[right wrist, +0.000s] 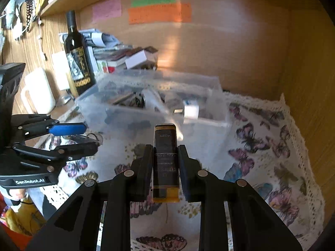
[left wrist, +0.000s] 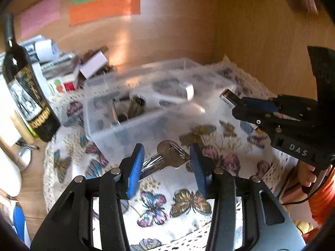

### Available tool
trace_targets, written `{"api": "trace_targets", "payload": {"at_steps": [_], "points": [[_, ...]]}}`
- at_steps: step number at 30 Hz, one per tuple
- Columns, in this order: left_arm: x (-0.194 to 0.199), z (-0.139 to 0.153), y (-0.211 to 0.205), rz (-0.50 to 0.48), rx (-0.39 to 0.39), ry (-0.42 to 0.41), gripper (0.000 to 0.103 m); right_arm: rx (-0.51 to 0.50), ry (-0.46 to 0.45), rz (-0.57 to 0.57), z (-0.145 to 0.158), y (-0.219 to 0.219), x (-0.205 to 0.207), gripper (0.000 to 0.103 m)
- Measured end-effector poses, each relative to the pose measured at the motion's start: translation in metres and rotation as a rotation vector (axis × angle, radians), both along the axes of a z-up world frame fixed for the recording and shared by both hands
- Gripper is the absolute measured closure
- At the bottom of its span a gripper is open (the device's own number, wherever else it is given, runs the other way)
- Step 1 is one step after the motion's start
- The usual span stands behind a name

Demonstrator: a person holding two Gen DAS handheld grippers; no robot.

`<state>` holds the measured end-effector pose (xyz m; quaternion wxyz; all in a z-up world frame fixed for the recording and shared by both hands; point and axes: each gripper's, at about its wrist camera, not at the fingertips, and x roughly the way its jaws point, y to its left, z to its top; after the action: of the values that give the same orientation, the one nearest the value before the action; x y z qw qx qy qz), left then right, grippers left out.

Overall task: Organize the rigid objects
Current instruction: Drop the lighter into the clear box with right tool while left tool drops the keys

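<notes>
Item 1. Left gripper, black frame with blue pads: fingers spread wide. Between them lay a silver-and-brass metal key with a patterned shaft, its round bow pointing away from the gripper and its shaft running back under the left pad. Whether either pad touched the key could not be told. The key rested on the white butterfly-print cloth with lace edging.

Item 2. Right gripper, same make: fingers pressed against the two sides of a small rectangular black-and-gold bottle with an amber base, holding it lengthwise along the fingers, its dark end jutting past the fingertips. In the left wrist view the same bottle projected from the right gripper, above the cloth and to the right of the left fingers.

Item 3. Clear plastic storage box with inner compartments: standing on the cloth just beyond both pairs of fingertips. Contents blurred; dark metal pieces showed in the left compartment and a small white block further right.

Item 4. Dark glass wine bottle with black-and-gold label: upright, beyond and left of the box, off the cloth.

Item 5. Stack of papers and small cartons: behind the box, against the wooden back panel.

Item 6. Pink, green and orange paper strips: fixed to the back panel, high above the box.
</notes>
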<state>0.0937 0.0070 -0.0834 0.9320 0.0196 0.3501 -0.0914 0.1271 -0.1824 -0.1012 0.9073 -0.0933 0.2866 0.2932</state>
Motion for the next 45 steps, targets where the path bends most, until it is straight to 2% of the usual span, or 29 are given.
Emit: {"api": "trace_targets", "payload": {"at_steps": [12, 18, 24, 33, 39, 45], "points": [[0.016, 0.051, 0.017, 0.074, -0.041, -0.144, 0.058, 0.082, -0.102, -0.006, 0.043, 0.006, 0.009, 0.081], [0.033, 0.067, 0.029, 0.106, -0.064, -0.176, 0.058, 0.103, -0.132, 0.002, 0.056, 0.015, 0.023, 0.081], [0.056, 0.056, 0.033, 0.118, -0.072, -0.134, 0.058, 0.107, -0.101, -0.012, 0.051, 0.023, 0.047, 0.081], [0.092, 0.02, 0.03, 0.106, -0.067, -0.015, 0.058, 0.055, 0.018, -0.043, 0.016, 0.033, 0.09, 0.081], [0.106, 0.001, 0.028, 0.097, -0.055, 0.04, 0.058, 0.024, 0.075, -0.033, -0.001, 0.04, 0.103, 0.081], [0.116, -0.01, 0.029, 0.095, -0.058, 0.079, 0.058, -0.033, 0.079, -0.021, -0.01, 0.047, 0.104, 0.081]]}}
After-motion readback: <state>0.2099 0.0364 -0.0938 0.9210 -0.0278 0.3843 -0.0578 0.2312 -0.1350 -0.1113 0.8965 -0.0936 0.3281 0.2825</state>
